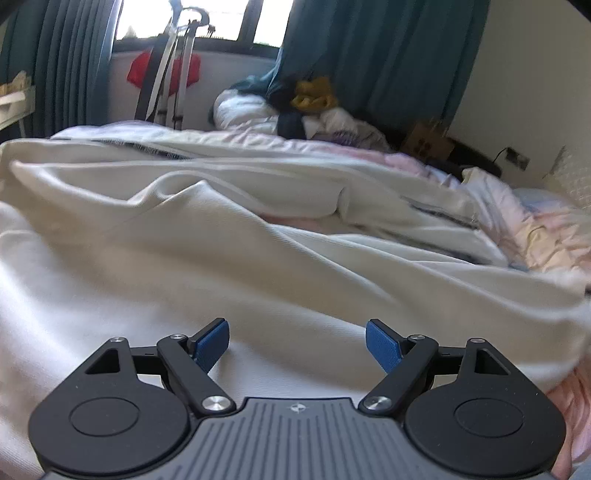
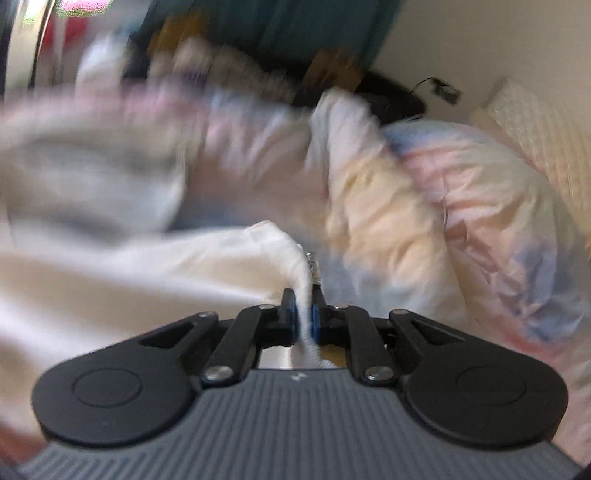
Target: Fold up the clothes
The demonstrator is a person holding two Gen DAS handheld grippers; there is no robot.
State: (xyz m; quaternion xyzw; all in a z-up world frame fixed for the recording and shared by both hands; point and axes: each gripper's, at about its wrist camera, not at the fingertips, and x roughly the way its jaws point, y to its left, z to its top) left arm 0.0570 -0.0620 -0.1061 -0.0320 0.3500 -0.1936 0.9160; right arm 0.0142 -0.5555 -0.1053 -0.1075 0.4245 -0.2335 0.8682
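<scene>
1. Cream garment (image 1: 280, 236): a pale, finely ribbed fabric spread in broad rumpled folds across the bed (image 1: 546, 236). A dark zipper line (image 1: 155, 149) runs along its far edge. Its near part passes under the camera and is cut off, so the full outline cannot be made out.
2. The same garment in the right wrist view (image 2: 110, 273): heavily blurred. Only the bunched, stitched edge at the gripper is fairly sharp. A small metal part (image 2: 312, 264), just beyond the pinched fold, is too small to identify.
3. Right gripper (image 2: 303, 325): clenched on a fold of the garment's edge, white cloth squeezed between the blue pads (image 2: 291, 325).
4. Left gripper (image 1: 297, 345): released, the blue pads (image 1: 210, 345) standing wide apart just over the garment and grasping nothing.
5. Bedding: a pastel pink, yellow and blue quilt (image 2: 461, 206) lies bunched to the right of the garment; its details are smeared by blur.
6. Background: a heap of mixed clothes (image 1: 295, 107) at the far side of the bed, teal curtains (image 1: 376, 55), a bright window (image 1: 184, 18), a red item (image 1: 138, 72) behind a folded metal frame (image 1: 170, 74), and a wall socket (image 1: 517, 158).
</scene>
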